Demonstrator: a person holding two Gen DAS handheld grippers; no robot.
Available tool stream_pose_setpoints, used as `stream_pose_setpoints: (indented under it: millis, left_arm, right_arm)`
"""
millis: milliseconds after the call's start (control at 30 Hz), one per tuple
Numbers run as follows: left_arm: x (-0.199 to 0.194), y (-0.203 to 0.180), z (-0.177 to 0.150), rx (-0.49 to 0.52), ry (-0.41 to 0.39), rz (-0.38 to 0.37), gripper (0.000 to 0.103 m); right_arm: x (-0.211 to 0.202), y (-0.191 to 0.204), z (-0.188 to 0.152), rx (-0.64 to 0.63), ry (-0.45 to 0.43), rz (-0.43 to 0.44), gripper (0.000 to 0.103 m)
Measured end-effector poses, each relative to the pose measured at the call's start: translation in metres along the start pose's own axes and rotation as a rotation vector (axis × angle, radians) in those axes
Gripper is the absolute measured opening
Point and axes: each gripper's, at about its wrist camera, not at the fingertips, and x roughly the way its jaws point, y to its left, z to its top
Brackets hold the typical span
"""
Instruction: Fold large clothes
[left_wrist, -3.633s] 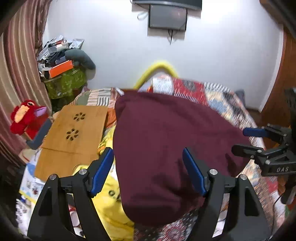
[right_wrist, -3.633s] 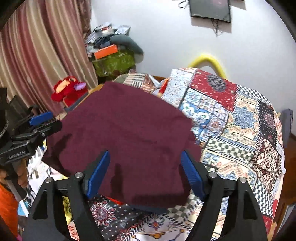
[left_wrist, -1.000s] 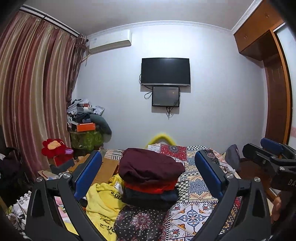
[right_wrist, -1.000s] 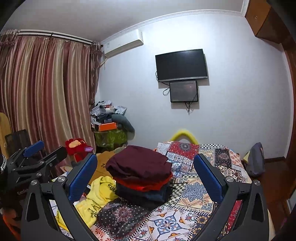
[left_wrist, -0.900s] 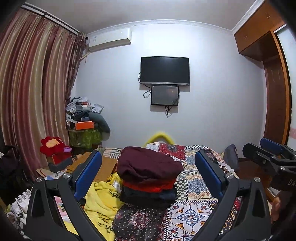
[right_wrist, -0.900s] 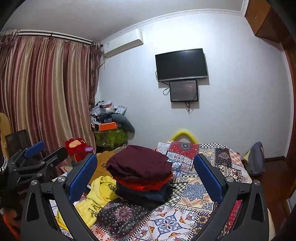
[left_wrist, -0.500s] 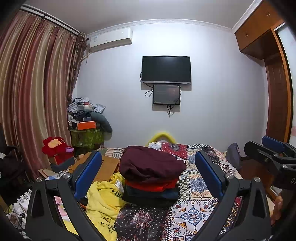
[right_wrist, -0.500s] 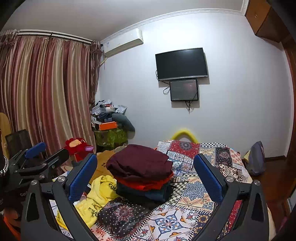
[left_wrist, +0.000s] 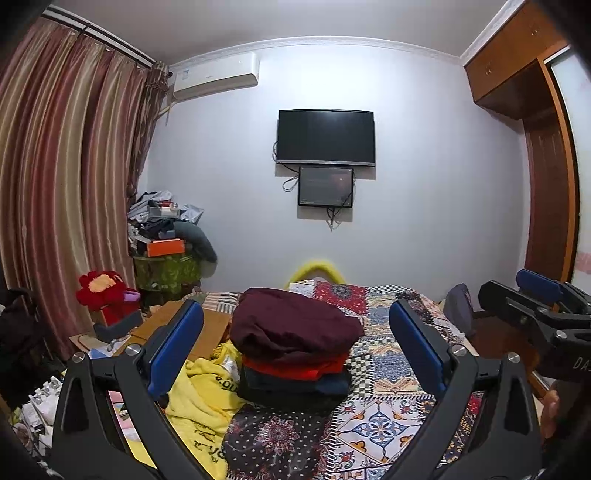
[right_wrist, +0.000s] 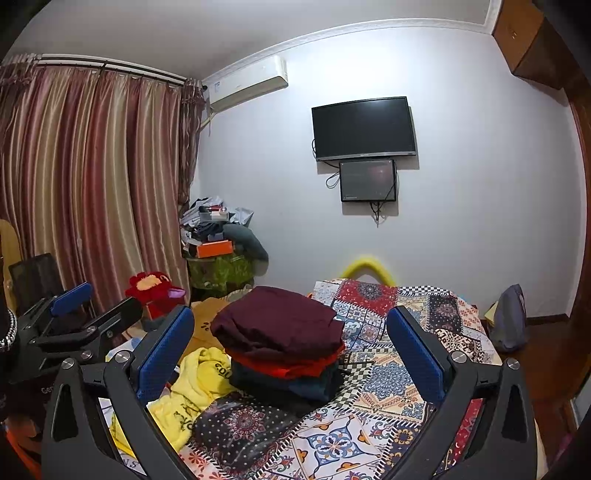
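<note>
Matt cloth maroon garment (left_wrist: 291, 328)

A bedroom with pale walls. A black television (left_wrist: 326, 136) hangs on the far wall, a smaller screen (left_wrist: 325, 186) just below it. An air conditioner (left_wrist: 215, 75) sits near the ceiling. Striped curtains (left_wrist: 66, 192) cover the left side. A red plush toy (left_wrist: 101, 290) sits near a cluttered pile of boxes (left_wrist: 164, 236). A patchwork quilt (left_wrist: 391, 398) covers the bed.

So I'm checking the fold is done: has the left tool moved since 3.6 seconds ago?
Yes. The left tool has pulled up and back from the maroon garment, which now looks small against the patchwork bedspread.
</note>
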Motion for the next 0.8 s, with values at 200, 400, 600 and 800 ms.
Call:
stream_pose_setpoints:
  millis: [200,400,600,800]
  left_arm:
    - [-0.0006,-0.0008,-0.0007,0.013,-0.001,-0.008,0.101]
    - [0.0009,-0.0002,-0.0029,0.004,0.005,-0.013,0.101]
    - [0.0025,0.0006,-0.0029,0.002,0.012,-0.012,0.101]
    - [0.0033,0.0013,-0.0037,0.001,0.014,-0.012,0.101]
  right_arm:
    - [-0.0004,-0.0005,-0.0005,0.005,-0.002,0.001,0.103]
    - [0.0006,-0.0028,-0.0018,0.014,0.001,-0.001,0.103]
    - [0.0021,-0.0036,-0.0026,0.014,0.005,-0.005,0.103]
    - [0.0039,-0.0028,-0.0021,0.02,0.007,-0.004,0.103]
